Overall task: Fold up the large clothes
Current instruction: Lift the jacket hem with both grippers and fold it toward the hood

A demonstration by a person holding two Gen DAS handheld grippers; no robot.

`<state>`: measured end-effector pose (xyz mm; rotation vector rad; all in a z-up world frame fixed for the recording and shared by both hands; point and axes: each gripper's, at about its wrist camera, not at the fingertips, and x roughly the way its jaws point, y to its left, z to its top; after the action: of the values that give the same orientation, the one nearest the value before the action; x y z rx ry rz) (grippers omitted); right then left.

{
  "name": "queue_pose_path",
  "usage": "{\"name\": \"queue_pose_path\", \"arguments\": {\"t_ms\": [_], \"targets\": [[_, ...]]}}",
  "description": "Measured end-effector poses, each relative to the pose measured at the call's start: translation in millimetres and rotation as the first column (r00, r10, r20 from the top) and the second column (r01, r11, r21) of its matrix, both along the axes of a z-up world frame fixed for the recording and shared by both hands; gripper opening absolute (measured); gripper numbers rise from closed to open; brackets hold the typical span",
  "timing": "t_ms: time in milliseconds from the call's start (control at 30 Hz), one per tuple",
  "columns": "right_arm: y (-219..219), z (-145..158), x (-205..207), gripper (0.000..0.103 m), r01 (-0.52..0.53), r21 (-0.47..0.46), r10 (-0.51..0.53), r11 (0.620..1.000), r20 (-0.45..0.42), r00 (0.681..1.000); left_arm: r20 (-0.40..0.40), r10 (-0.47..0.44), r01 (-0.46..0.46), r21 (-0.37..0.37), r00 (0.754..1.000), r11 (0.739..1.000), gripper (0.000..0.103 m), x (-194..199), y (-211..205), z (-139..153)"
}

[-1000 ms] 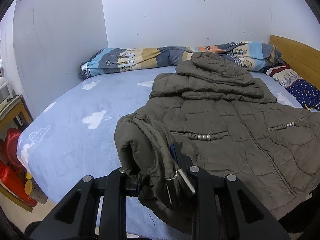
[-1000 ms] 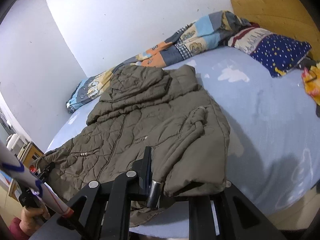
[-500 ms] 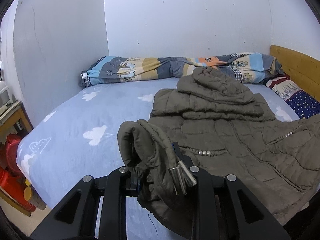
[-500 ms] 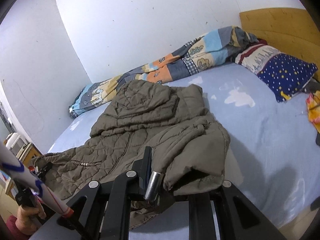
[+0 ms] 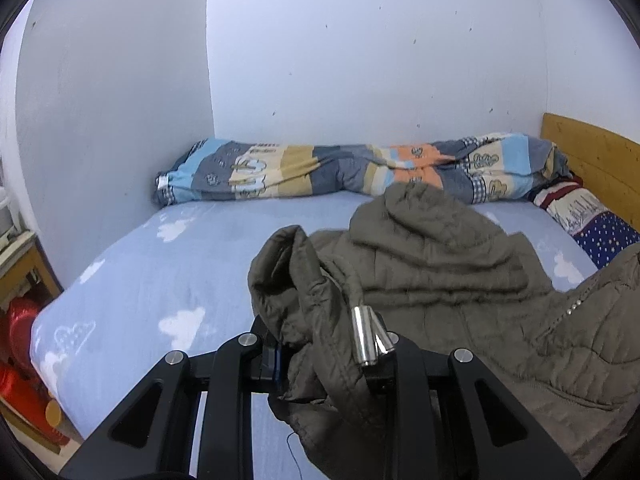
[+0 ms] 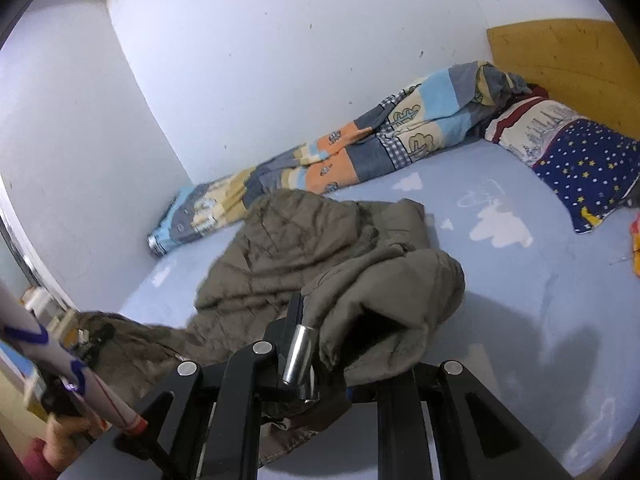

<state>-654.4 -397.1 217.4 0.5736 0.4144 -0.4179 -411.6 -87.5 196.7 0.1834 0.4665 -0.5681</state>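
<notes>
Jacket (image 5: pixel 460 280) hem bunches, pinched, in both left tongs (image 5: pixel 326 360) and right tongs (image 6: pixel 320 364).

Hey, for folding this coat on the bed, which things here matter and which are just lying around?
Part of the job:
- olive padded coat
- left claw, shut on the coat's hem
- right claw, shut on the coat's hem
- bed, the folding surface

Just lying about:
- rolled patchwork quilt
- starry pillow
- red item beside the bed

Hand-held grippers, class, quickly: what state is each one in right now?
Left hand-held gripper: closed, clamped on a bunched hem corner of the olive padded jacket.
Right hand-held gripper: closed, clamped on the jacket's other hem corner.
</notes>
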Motion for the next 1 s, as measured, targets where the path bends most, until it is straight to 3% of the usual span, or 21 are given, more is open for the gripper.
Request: {"name": "queue_pose_path", "arguments": {"t_ms": [333, 500, 667, 767, 1000], "targets": [[-58, 40, 53, 0.016, 0.026, 0.006, -0.026, 1.000, 0.031, 0.999, 0.019, 0.008, -0.007, -0.038, 1.000, 0.999, 0.024, 65, -44, 39], [-89, 42, 96, 0.016, 0.034, -0.016, -0.034, 0.999, 0.001, 0.999, -0.044, -0.015, 0.012, -0.069, 0.999, 0.998, 0.026, 113, -84, 50], [-137, 30, 153, 0.016, 0.062, -0.006, -0.062, 0.998, -0.046, 0.997, -0.186, -0.043, 0.019, -0.130, 0.982, 0.991, 0.043, 184, -117, 56], [-167, 14, 189, 0.016, 0.088, -0.001, -0.088, 0.996, -0.086, 0.992, -0.223, -0.030, -0.005, -0.157, 0.974, 0.988, 0.049, 216, -124, 56], [-228, -37, 255, 0.016, 0.163, 0.031, -0.154, 0.986, -0.195, 0.969, -0.102, 0.046, -0.059, -0.128, 0.994, 0.990, 0.052, 243, -121, 63]]}}
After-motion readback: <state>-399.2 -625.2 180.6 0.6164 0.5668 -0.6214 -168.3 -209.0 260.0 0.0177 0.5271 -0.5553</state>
